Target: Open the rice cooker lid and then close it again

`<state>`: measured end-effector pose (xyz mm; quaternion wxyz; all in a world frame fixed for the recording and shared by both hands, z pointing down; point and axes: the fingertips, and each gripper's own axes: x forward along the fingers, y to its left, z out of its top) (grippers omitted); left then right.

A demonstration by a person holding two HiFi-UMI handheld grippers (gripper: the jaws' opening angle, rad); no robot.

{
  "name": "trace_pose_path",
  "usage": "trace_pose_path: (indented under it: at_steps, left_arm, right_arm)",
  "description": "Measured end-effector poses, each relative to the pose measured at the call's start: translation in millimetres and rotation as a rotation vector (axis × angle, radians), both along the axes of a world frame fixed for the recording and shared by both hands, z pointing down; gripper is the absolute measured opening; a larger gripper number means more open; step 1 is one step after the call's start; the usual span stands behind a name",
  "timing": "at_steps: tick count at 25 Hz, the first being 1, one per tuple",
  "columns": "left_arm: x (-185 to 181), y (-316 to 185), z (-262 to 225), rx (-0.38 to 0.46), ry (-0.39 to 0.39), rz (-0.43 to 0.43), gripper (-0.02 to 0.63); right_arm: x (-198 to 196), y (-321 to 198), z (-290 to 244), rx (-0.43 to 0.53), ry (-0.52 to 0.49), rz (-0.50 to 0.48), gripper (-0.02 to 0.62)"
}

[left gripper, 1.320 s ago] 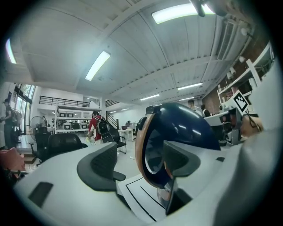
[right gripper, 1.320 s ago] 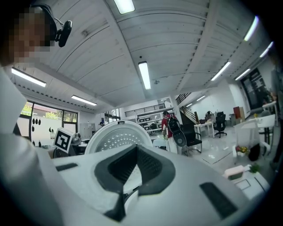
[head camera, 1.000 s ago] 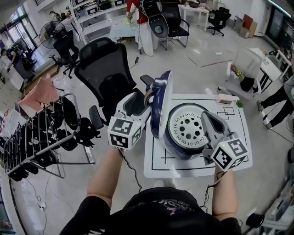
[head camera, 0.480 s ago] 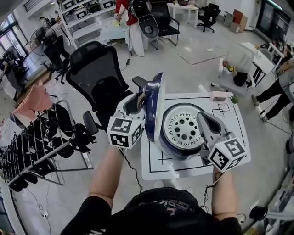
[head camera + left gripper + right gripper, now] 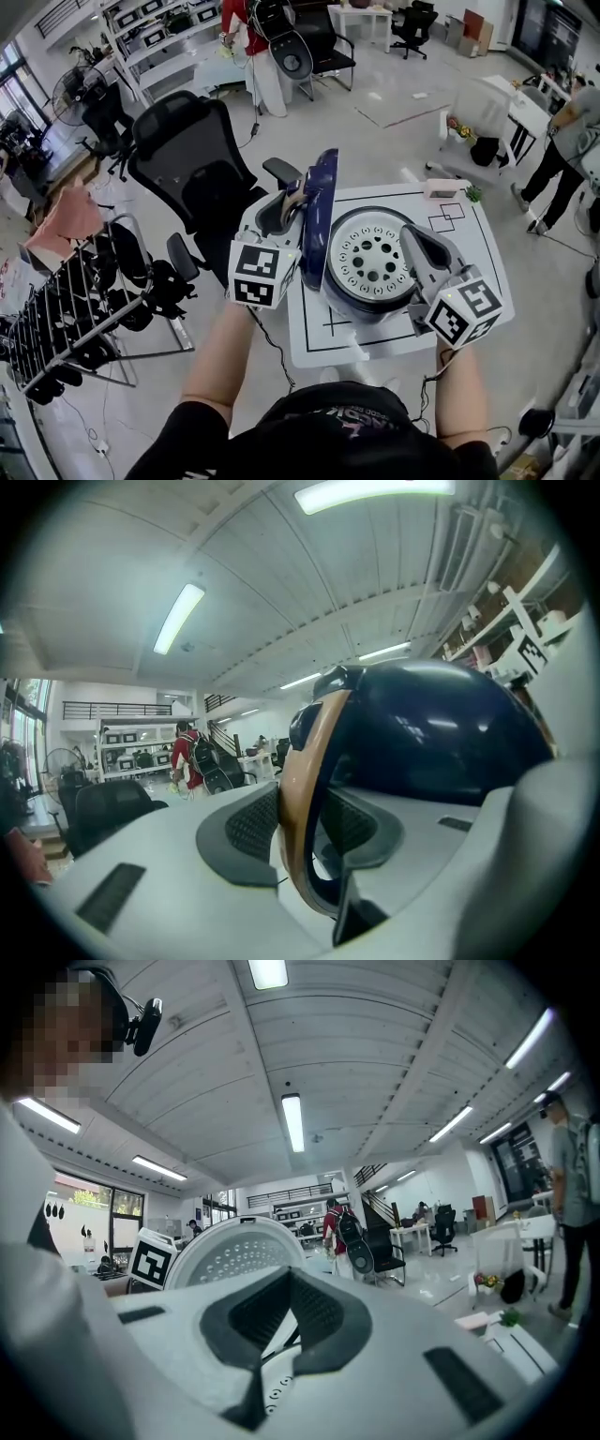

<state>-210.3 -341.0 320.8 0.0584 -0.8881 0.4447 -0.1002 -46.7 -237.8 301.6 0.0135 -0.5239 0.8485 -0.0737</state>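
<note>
I held two grippers at a rice cooker (image 5: 361, 295) that sat on a white table (image 5: 473, 239) marked with black lines. Its dark blue lid (image 5: 320, 211) stood upright at the cooker's left side, with a round white plate full of holes (image 5: 367, 256) just beside it. My left gripper (image 5: 287, 212) was closing its jaws around the lid's tan rim, which stood between the pads. My right gripper (image 5: 419, 246) had its jaws pressed together on nothing, close against the cooker's right side. A black office chair (image 5: 187, 159) stood behind the table.
</note>
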Motion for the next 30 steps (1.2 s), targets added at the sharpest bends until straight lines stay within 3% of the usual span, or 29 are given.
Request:
trace_pose_path:
  at_steps: [9, 17, 24, 30]
  left_arm:
    - [31.4, 8.4, -3.9, 0.057, -0.14, 0.014, 0.138]
    - [81.5, 21.9, -2.7, 0.133, -0.313, 0.041, 0.144]
    - [114.7, 33.9, 3.7, 0.161, -0.447, 0.043, 0.147]
    - [133.8, 39.7, 13.0, 0.178, -0.535, 0.046, 0.15]
  right_arm:
    - [6.1, 6.3, -10.7, 0.021, 0.005, 0.016, 0.002]
    - [28.6, 9.1, -28.3, 0.054, 0.02, 0.002, 0.002]
    - [40.4, 2.0, -44.5, 0.074, 0.047, -0.063, 0.0]
    - [34.6, -6.2, -44.0, 0.068, 0.15, -0.153, 0.002]
